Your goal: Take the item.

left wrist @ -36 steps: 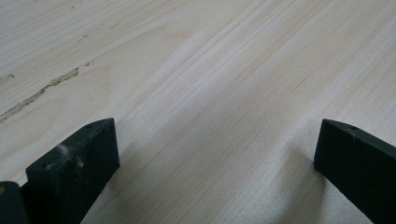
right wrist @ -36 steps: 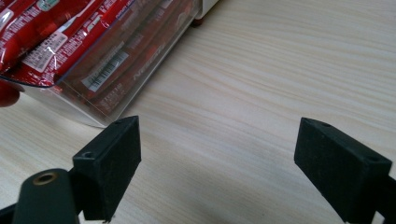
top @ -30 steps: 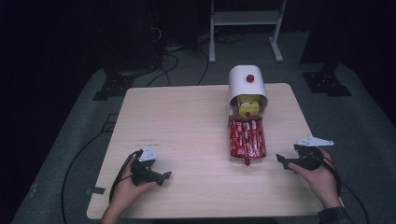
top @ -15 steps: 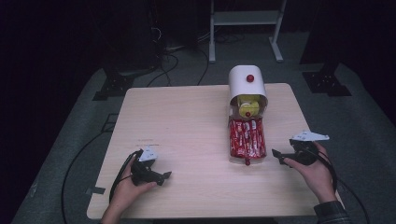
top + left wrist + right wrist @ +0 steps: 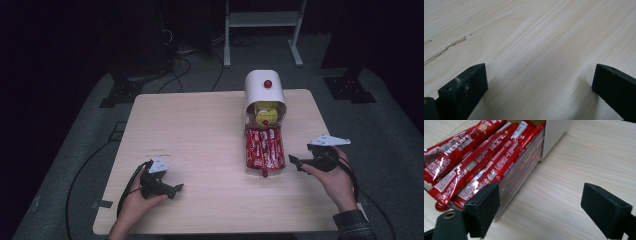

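Note:
A white dome-lidded container [image 5: 265,89] with a red knob stands at the table's far right, a yellow item inside it. In front of it a clear tray [image 5: 520,171] is pulled out, holding several red coffee stick packets [image 5: 263,146] [image 5: 476,157]. My right gripper [image 5: 296,162] [image 5: 544,212] is open, just right of the tray's front end, jaws apart over bare wood. My left gripper [image 5: 176,189] [image 5: 539,87] rests open on the table near the front left, nothing between its jaws.
The light wooden table [image 5: 200,130] has a dark scratch [image 5: 446,48] in its grain near the left gripper. Cables [image 5: 85,170] trail off the table's left side. A white stand [image 5: 262,20] and dark equipment stand on the floor beyond.
My right gripper has moved left toward the tray of red packets. The left gripper has stayed put.

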`<state>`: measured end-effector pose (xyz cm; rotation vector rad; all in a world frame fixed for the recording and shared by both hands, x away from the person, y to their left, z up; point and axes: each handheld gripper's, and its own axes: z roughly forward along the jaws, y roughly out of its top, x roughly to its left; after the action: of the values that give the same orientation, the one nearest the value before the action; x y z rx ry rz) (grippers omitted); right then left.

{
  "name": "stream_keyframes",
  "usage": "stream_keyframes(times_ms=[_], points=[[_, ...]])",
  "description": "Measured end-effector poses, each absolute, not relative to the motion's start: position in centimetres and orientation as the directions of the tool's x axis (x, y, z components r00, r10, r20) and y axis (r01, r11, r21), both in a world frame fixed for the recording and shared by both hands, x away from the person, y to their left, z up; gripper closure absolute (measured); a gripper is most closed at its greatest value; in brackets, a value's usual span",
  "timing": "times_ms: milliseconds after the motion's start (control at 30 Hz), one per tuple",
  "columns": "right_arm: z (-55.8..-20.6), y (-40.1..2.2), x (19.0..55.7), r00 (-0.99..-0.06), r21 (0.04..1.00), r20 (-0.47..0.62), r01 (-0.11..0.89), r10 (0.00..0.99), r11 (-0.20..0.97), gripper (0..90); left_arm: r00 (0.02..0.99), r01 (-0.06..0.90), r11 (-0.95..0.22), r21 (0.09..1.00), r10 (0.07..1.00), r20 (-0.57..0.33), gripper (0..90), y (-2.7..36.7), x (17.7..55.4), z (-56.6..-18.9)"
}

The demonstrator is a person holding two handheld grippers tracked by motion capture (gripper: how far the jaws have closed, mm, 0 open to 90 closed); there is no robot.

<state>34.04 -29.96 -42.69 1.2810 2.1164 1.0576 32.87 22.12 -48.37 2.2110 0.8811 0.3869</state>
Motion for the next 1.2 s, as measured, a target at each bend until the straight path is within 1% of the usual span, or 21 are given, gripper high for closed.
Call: stream_keyframes(times_ms=[300, 400, 933, 1200], points=[[-42.2, -29.4, 34.5, -0.481, 0.800, 0.019, 0.533, 0.877, 0.275, 16.6, 0.722, 0.478, -0.512, 0.714, 0.692, 0.013, 0.0, 22.1, 32.9, -48.4], [-42.1, -29.2, 34.6, -0.489, 0.800, 0.019, 0.530, 0.872, 0.280, 19.7, 0.722, 0.478, -0.512, 0.714, 0.691, 0.013, 0.0, 22.1, 32.9, -48.4], [-41.2, -28.0, 35.3, -0.519, 0.808, 0.031, 0.516, 0.854, 0.284, 23.2, 0.722, 0.478, -0.512, 0.714, 0.692, 0.013, 0.0, 22.1, 32.9, -48.4], [-40.9, -27.4, 35.6, -0.531, 0.812, 0.043, 0.512, 0.846, 0.281, 27.4, 0.722, 0.478, -0.512, 0.714, 0.692, 0.013, 0.0, 22.1, 32.9, -48.4]])
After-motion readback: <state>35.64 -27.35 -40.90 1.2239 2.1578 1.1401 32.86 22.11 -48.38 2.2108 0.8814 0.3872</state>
